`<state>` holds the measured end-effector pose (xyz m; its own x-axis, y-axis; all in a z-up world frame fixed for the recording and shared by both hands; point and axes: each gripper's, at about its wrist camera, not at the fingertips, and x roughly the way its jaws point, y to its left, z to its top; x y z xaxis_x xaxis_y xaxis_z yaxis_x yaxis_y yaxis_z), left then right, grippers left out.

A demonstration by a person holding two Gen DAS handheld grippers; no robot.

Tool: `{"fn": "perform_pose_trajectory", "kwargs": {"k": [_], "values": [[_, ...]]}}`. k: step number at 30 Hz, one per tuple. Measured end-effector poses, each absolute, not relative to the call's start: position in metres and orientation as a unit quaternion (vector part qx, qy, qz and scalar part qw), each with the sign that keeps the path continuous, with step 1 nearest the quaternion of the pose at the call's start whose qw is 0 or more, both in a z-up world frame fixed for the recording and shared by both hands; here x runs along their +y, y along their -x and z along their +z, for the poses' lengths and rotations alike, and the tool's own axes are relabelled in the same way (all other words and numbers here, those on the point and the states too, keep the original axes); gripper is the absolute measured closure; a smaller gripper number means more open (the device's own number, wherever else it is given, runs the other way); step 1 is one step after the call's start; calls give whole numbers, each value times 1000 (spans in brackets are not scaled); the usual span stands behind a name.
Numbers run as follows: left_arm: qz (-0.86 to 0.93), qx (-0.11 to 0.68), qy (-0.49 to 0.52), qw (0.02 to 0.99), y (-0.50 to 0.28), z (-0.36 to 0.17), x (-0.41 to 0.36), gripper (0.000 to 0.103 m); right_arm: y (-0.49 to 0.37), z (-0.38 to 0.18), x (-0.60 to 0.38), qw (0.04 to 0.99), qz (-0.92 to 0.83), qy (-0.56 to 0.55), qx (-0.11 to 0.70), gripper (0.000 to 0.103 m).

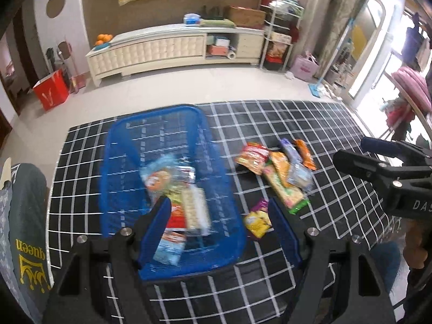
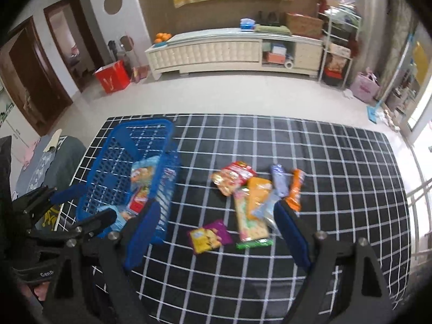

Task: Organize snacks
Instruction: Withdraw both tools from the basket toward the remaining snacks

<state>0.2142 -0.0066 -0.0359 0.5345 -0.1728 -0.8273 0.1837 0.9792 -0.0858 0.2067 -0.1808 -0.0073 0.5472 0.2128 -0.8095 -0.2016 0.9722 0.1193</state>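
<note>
Several snack packets loose mid-bench, beside blue basket near left edge. Both hand-held grippers, left and right, spread apart, empty. Probably light, crinkly, slippery; best pinched at sealed edge.

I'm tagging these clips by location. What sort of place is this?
Probably a home living room: a long cream TV cabinet along the wall, a dark wooden doorway, and a cluttered white storage shelf.
</note>
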Motion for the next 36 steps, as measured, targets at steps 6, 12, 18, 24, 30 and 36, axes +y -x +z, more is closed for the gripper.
{"fn": "perform_pose_trajectory", "kwargs": {"k": [6,12,18,24,30,36], "values": [[-127,482,-34,866,-212,-43,-66,27,-200,-21,-229,877,97,-30,470,14],[-150,490,-59,856,-213,-54,-116,26,-200,-38,-270,871,87,-59,479,14],[-156,514,-64,841,-223,-87,-151,26,-207,-70,-294,859,88,-76,499,14],[-136,526,-73,837,-237,-113,-164,26,-220,-103,-305,843,88,-94,523,14],[-128,537,-73,830,-256,-133,-165,26,-246,-134,-308,810,105,-154,556,14],[-120,551,-73,822,-274,-160,-159,26,-276,-164,-306,782,99,-191,584,14]]}}
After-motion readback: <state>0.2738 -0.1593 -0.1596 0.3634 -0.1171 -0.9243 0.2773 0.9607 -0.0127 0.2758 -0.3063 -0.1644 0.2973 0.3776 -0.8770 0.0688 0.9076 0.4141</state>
